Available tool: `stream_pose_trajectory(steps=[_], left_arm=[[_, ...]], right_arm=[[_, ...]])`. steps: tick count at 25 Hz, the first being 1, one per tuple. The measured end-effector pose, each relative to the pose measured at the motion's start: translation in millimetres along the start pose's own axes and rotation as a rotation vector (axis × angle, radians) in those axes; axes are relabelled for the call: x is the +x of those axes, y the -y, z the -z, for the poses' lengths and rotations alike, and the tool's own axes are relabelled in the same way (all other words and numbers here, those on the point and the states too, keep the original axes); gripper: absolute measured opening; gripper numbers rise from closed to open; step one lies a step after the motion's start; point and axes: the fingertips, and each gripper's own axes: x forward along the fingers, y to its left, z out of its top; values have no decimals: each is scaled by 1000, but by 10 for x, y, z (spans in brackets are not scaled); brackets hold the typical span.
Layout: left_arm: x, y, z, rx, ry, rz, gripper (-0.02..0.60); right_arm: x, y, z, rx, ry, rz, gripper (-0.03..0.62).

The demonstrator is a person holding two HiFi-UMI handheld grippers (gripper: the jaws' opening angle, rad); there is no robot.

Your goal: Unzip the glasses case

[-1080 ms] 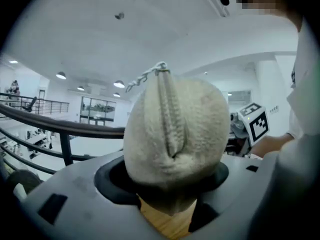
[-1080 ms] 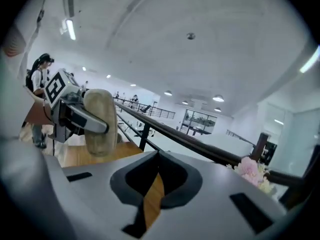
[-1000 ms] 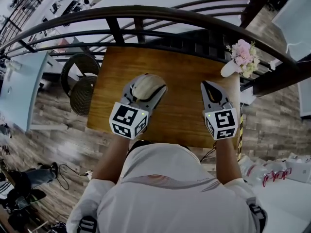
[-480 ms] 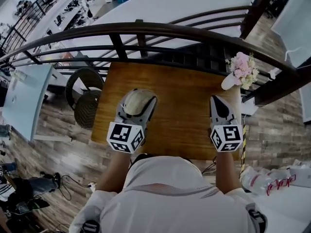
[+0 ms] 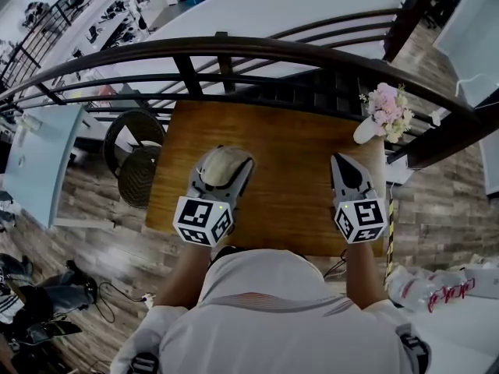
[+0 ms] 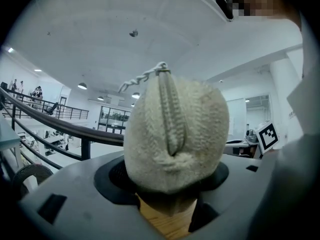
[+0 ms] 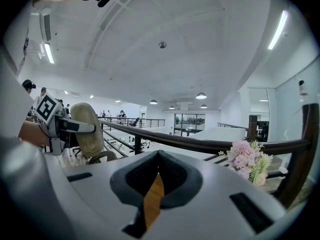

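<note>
A cream knitted glasses case (image 5: 222,164) is clamped between the jaws of my left gripper (image 5: 219,170), held above the left half of the wooden table (image 5: 288,139). In the left gripper view the case (image 6: 175,134) fills the middle, its zip running up the facing side to a small chain pull (image 6: 142,77) at the top. My right gripper (image 5: 348,170) hovers over the table's right side, shut and holding nothing. From the right gripper view (image 7: 158,156) the case (image 7: 87,129) shows far left in the other gripper.
A white vase of pink flowers (image 5: 383,109) stands at the table's back right corner. A dark curved railing (image 5: 234,49) runs just behind the table. A round wicker stool (image 5: 131,150) sits on the floor to the left.
Both grippers shifted slightly over the table as the head view tilted. The left one still holds the case and the right one stays shut.
</note>
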Motion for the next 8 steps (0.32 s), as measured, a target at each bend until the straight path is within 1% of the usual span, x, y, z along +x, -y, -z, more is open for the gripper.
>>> stream_pose_trajectory(steps=[8], left_arm=[[-4,2,27,-2,-15,1,288]], right_arm=[[11,-103,13,-16,-3,-37,51]])
